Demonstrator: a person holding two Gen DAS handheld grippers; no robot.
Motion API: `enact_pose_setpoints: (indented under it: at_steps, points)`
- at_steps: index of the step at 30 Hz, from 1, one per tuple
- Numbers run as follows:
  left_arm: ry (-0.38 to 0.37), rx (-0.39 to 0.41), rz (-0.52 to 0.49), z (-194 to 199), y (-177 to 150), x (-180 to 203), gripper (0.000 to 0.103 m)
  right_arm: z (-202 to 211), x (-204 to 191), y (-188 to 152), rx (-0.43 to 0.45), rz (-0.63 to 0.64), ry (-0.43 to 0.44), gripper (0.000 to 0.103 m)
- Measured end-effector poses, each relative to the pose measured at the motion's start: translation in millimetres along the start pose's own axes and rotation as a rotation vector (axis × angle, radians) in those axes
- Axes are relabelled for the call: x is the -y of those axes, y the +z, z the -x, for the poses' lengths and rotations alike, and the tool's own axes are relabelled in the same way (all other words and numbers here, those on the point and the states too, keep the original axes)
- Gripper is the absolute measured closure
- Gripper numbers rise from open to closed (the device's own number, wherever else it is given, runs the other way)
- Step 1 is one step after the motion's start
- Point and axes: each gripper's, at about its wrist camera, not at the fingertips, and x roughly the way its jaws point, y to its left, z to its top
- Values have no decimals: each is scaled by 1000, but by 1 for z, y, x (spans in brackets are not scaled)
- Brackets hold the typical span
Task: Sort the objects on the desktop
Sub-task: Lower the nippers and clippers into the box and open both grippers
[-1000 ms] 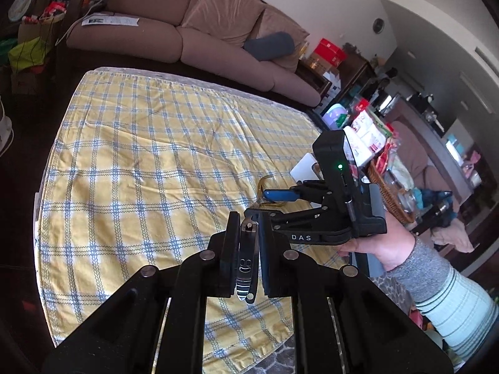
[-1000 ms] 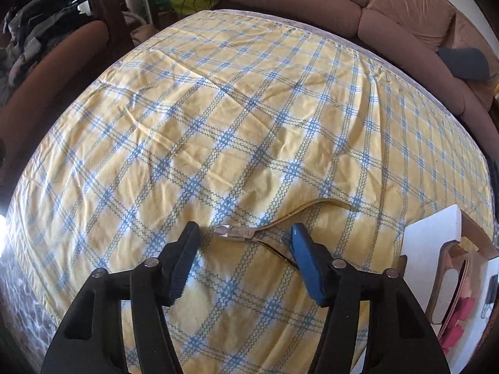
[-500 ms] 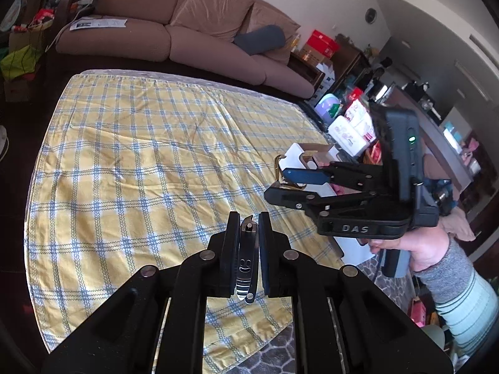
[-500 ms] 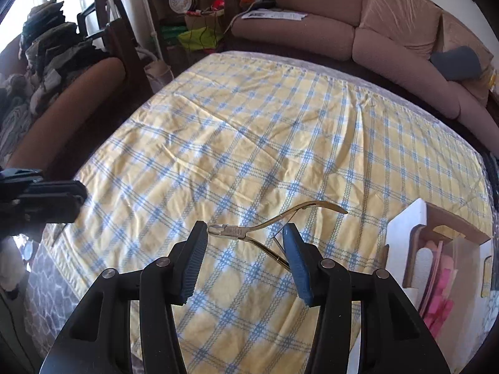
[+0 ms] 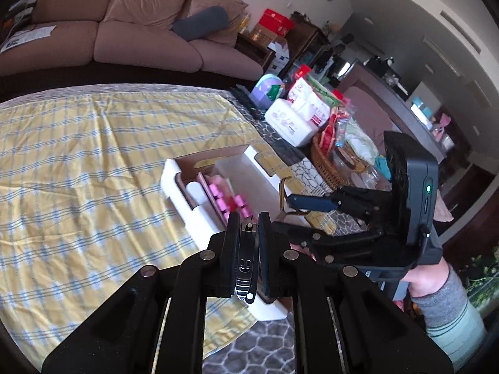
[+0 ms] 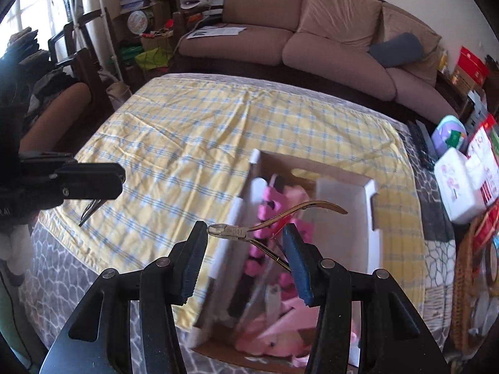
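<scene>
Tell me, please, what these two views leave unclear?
- Clipper, left wrist view: only a strip shows between the left gripper's pads.
- Box contents, right wrist view: motion blur smears the pink items.
- Nipper handle, right wrist view: its lower end is hidden behind the right gripper's blue pad.

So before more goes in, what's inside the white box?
The white box holds pink foam pieces and a pale flat item; its bottom is hidden, partly behind the nippers in the right gripper.

No lettering reads clearly; only a small smiley face mark shows on the clippers (image 5: 246, 265) held in the near gripper.
</scene>
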Motion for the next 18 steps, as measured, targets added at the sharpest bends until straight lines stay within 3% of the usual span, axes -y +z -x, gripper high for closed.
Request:
enact_pose_setpoints:
  at_steps: [8, 18]
  points:
    - [22, -129, -3, -108, 30, 21, 92, -27, 48, -36, -27, -54, 31, 52]
    - [156, -209, -84, -182, 51, 15, 92, -47, 64, -47, -23, -38, 69, 51]
